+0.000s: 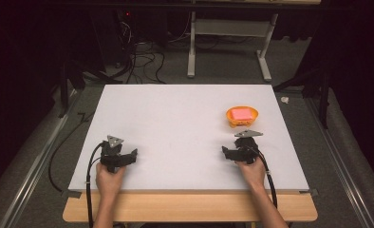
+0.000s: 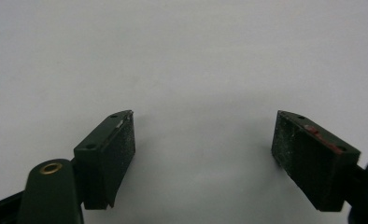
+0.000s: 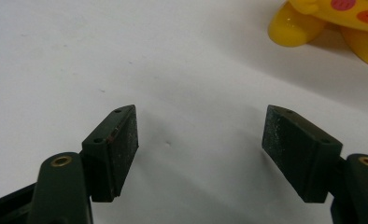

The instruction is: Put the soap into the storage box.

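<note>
Left gripper (image 1: 121,154): black, two-jawed, carried by the person's left hand (image 1: 109,178) near the front edge of the tabletop, toward its left corner; released, jaws spread wide with nothing between them. In the left gripper view (image 2: 203,135) bare tabletop lies beyond both pads.
Right gripper (image 1: 239,149): black, two-jawed, carried by the right hand (image 1: 252,172) near the front edge, toward the right corner; released, jaws standing apart and empty in the right gripper view (image 3: 201,130).
Orange-yellow plastic bowl (image 1: 230,116): upright on the tabletop's right half, nearer the right edge than the middle, just beyond the right gripper and apart from it. In the right gripper view its rounded yellow feet and pink markings (image 3: 331,23) sit at the upper right, clear of the jaws.
Pink rectangular block (image 1: 242,113): lying inside the bowl.
White rectangular tabletop (image 1: 175,123): carries the bowl; both grippers are low over its front part.
Spacing: the two grippers are well apart, one toward each front corner.
</note>
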Available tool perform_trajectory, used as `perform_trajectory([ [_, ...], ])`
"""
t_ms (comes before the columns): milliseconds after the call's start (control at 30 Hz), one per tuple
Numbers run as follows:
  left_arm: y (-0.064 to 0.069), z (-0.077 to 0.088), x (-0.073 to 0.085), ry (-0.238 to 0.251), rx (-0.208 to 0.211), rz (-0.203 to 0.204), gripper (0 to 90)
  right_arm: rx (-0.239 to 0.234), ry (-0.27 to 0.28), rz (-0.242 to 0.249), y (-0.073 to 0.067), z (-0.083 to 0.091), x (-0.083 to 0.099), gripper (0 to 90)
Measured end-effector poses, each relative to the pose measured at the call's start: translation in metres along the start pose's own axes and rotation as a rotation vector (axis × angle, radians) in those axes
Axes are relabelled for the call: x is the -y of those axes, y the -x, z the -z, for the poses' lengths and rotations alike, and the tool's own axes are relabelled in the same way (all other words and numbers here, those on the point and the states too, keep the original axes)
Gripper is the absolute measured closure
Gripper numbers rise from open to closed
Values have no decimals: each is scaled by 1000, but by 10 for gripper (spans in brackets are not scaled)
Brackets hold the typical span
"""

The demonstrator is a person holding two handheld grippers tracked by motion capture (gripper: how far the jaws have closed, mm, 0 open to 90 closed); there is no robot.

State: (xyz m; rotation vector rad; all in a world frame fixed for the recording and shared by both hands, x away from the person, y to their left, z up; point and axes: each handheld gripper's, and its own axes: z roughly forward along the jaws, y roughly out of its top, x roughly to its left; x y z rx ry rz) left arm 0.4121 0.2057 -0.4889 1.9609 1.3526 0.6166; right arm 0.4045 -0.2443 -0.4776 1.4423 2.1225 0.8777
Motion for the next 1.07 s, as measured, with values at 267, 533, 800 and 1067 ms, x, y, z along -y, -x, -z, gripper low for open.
perform_trajectory([
  [267,0,0,0,1,-1,-2,218,8,-7,20,-2,-3,1,269],
  [533,0,0,0,-1,-2,-5,218,2,14,21,-1,-3,4,263],
  [800,0,0,0,-1,-2,-5,219,2,16,21,-1,-3,5,263],
  [1067,0,0,0,0,-4,-6,218,2,16,19,-1,-3,5,263],
])
